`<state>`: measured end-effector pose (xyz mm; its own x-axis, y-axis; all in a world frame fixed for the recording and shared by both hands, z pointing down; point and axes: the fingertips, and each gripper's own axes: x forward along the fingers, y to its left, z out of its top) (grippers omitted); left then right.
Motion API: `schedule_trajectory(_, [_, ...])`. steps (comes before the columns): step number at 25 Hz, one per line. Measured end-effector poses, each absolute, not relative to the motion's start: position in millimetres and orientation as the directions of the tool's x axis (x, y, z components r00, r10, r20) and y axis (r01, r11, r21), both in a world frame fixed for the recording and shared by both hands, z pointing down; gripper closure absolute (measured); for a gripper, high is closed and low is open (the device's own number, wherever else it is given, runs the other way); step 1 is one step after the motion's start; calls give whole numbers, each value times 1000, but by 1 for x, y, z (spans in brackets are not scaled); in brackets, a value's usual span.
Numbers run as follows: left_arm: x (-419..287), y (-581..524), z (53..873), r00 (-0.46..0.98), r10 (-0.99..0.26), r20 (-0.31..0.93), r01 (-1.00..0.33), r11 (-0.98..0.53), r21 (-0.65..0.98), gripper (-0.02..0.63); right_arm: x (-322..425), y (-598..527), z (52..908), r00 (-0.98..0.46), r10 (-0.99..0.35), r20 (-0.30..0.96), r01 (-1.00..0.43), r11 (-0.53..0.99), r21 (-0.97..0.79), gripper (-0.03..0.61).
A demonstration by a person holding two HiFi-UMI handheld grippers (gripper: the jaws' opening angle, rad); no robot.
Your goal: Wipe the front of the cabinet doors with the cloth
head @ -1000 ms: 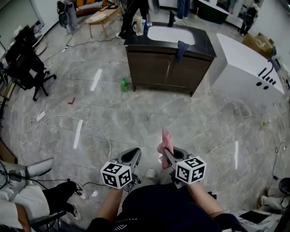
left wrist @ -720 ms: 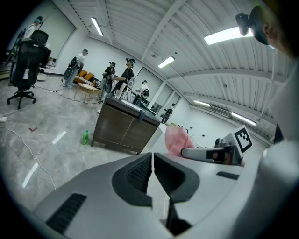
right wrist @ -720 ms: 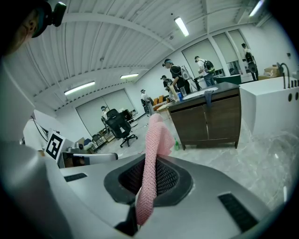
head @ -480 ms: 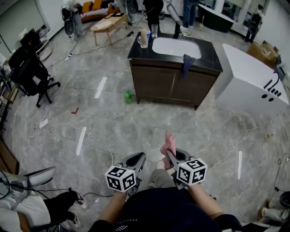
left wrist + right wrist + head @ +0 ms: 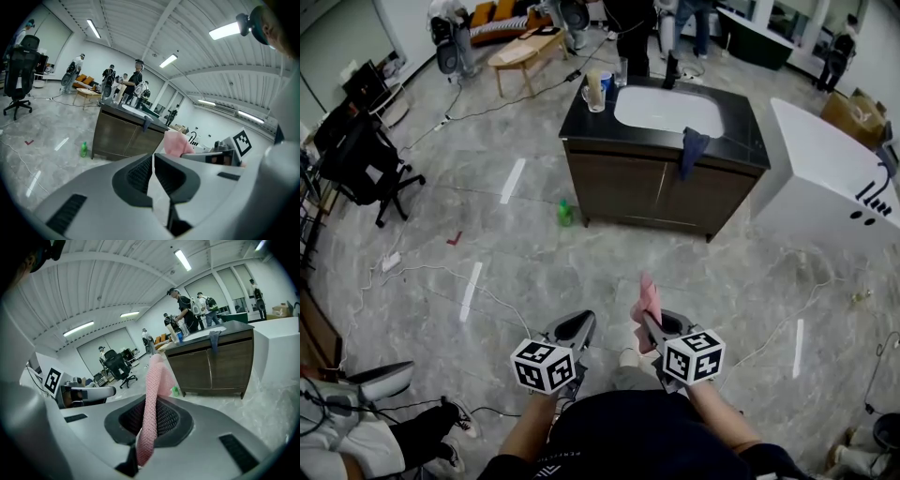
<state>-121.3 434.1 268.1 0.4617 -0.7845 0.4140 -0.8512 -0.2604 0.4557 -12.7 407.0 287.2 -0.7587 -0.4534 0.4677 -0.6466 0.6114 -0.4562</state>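
A dark wooden cabinet (image 5: 656, 192) with two front doors stands well ahead of me across the floor, topped by a black counter and white sink (image 5: 667, 110). The cabinet (image 5: 220, 364) also shows in the right gripper view, and the cabinet (image 5: 123, 136) in the left gripper view. My right gripper (image 5: 649, 322) is shut on a pink cloth (image 5: 646, 298), which sticks up between its jaws; the cloth (image 5: 152, 404) fills the jaw gap. My left gripper (image 5: 570, 330) is shut with nothing in it, low beside the right one. Both are far from the doors.
A dark blue rag (image 5: 692, 150) hangs over the counter's front edge. Cups (image 5: 596, 89) stand on the counter's left corner. A green bottle (image 5: 565, 213) sits on the floor left of the cabinet. A white box (image 5: 839, 183) stands to its right. Cables (image 5: 502, 281) cross the floor; people stand behind.
The cabinet has come slightly nearer and lower in the head view as I move toward it. Both grippers keep their pose, the right one still holding the cloth.
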Motion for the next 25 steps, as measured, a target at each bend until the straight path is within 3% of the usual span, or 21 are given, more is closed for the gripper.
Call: schedule_trajectory(25, [-128, 323, 290, 459, -760, 460, -861, -253, 441, 592, -9, 301, 306, -760, -454, 464, -648, 580, -494, 537])
